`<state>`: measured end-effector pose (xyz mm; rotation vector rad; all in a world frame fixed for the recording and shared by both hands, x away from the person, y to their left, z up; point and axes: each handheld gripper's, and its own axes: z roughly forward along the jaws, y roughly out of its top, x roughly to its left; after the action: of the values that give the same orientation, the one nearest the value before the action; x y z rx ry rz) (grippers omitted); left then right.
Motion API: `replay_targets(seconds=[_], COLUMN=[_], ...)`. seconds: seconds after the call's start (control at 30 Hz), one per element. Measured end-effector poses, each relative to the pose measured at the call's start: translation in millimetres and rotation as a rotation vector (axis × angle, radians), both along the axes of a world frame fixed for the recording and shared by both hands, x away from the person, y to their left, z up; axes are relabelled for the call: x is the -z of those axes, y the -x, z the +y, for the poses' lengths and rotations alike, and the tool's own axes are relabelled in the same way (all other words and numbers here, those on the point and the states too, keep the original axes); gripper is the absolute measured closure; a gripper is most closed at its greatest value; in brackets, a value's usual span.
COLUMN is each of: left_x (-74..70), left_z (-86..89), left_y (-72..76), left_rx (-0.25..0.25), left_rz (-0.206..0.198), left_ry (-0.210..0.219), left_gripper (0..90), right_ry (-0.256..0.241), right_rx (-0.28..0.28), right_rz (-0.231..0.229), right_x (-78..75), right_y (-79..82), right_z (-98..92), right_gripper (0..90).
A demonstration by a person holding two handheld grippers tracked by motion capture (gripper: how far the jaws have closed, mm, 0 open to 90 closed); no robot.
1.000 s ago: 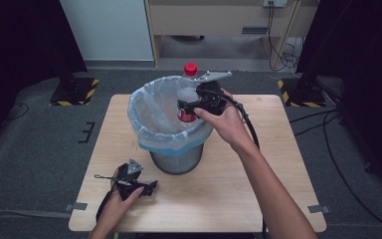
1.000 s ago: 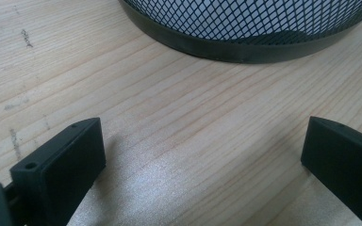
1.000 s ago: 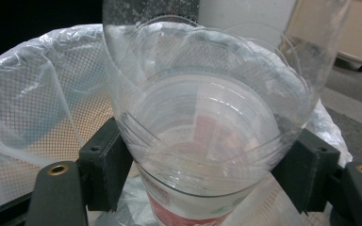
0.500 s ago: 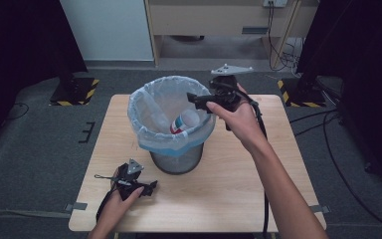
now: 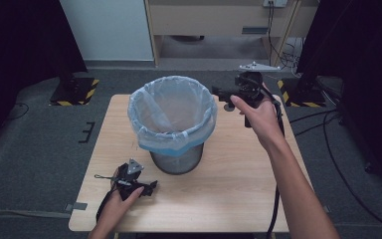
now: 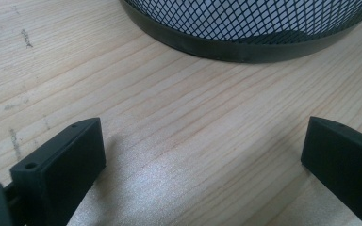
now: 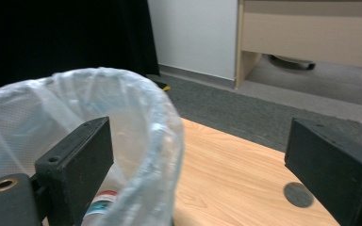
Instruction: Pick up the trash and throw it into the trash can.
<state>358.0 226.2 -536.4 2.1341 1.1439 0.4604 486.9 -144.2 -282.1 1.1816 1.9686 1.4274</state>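
A mesh wastebasket [image 5: 176, 158] lined with a pale plastic bag [image 5: 171, 117] stood on the wooden worktop [image 5: 238, 174], a little toward the far edge and left of the middle. The bag's top was folded out over the rim and hung partway down the dark mesh. In the right gripper view a bottle [image 7: 101, 203] with a red band (only a small part of it visible) lay low inside the liner, behind that claw's near jaw.

The right claw [image 5: 222, 94] was held above the worktop near the far right corner, just beside the basket's rim, with its jaws spread wide and nothing between them. The right hand [image 5: 256, 117] gripped it from behind, and a grey three-cornered plate [image 5: 257, 66] sat on top of it. A cable [image 5: 277, 164] trailed back along the forearm toward the near edge.

The left claw [image 5: 151, 187] rested on the worktop close to the near left corner, held by the left hand [image 5: 122, 199], jaws pointing toward the basket's base. Its jaws were also spread apart over bare wood, and the basket's dark bottom ring [image 6: 226, 47] stood well beyond them.
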Motion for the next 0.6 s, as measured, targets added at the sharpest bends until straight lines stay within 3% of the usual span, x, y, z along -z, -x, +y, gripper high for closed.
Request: replay_targets(seconds=[0.27,0.43,0.6], left_x=[0.0,0.0,0.0], left_z=[-0.1,-0.1,0.0], left_y=[0.0,0.1,0.1], left_rx=[0.000,-0.001,0.001], left_rz=[0.000,0.000,0.001], left_ry=[0.001,0.001,0.000], left_gripper=[0.0,0.0,0.0], right_ry=[0.017,0.016,0.035], right_rx=[0.115,0.179,0.209], right_rz=[0.020,0.057,0.095], right_x=[18.7,45.6,72.6], right_y=[-13.5,-24.1,-33.1], right_z=[-22.7,-38.4,-48.7], right_gripper=[8.0,8.5,9.2])
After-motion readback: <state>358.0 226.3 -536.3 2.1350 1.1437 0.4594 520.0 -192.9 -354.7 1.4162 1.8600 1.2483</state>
